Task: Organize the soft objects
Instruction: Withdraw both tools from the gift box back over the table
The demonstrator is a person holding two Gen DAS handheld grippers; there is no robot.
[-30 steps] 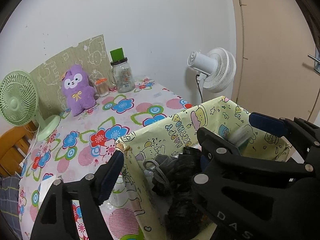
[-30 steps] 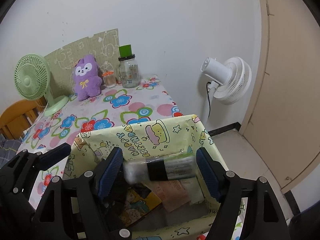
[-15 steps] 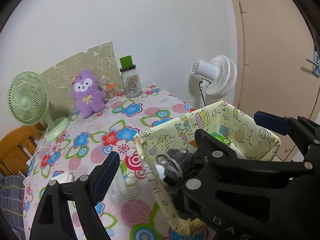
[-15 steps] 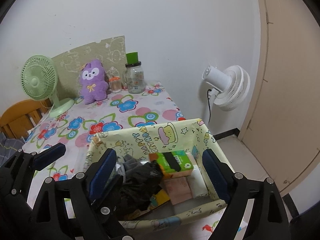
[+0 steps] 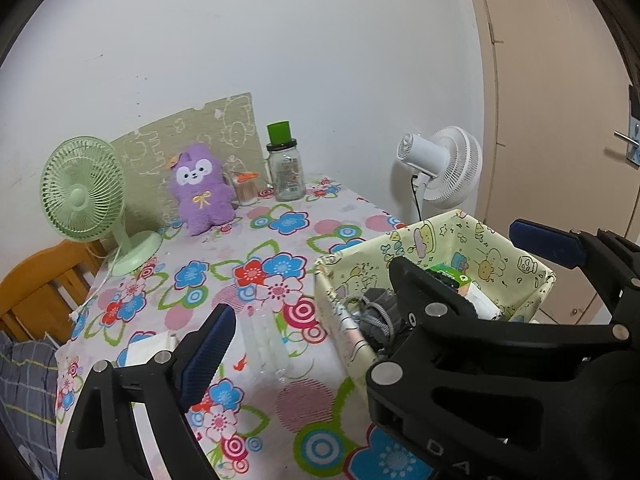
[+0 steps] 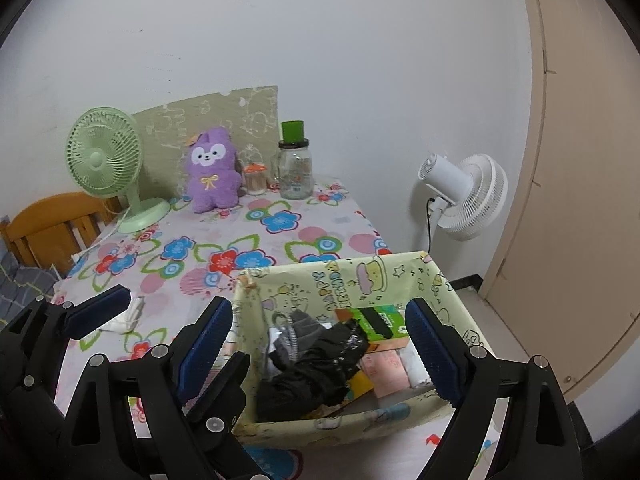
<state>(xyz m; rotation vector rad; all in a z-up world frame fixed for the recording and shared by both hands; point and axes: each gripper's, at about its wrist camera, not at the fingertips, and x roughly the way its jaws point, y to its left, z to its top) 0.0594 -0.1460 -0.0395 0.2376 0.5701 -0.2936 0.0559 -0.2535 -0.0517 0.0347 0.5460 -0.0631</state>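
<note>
A: Right wrist view: right gripper (image 6: 320,344) and left gripper (image 6: 172,312) gape, empty, above the bin (image 6: 448,292), lower centre.

B: Drop done, I'd judge; the plush (image 6: 212,172), upper left, looks next.

Both grippers hover above the fabric bin (image 6: 400,280); the left gripper (image 5: 308,332) and right gripper (image 6: 320,344) have just been opening, jaws wide and empty.

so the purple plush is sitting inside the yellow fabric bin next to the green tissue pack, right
Not quite. The purple plush sits on the table by the back wall, between the green fan and the glass jar. The yellow fabric bin does hold the green tissue pack, as the right wrist view shows.
</note>
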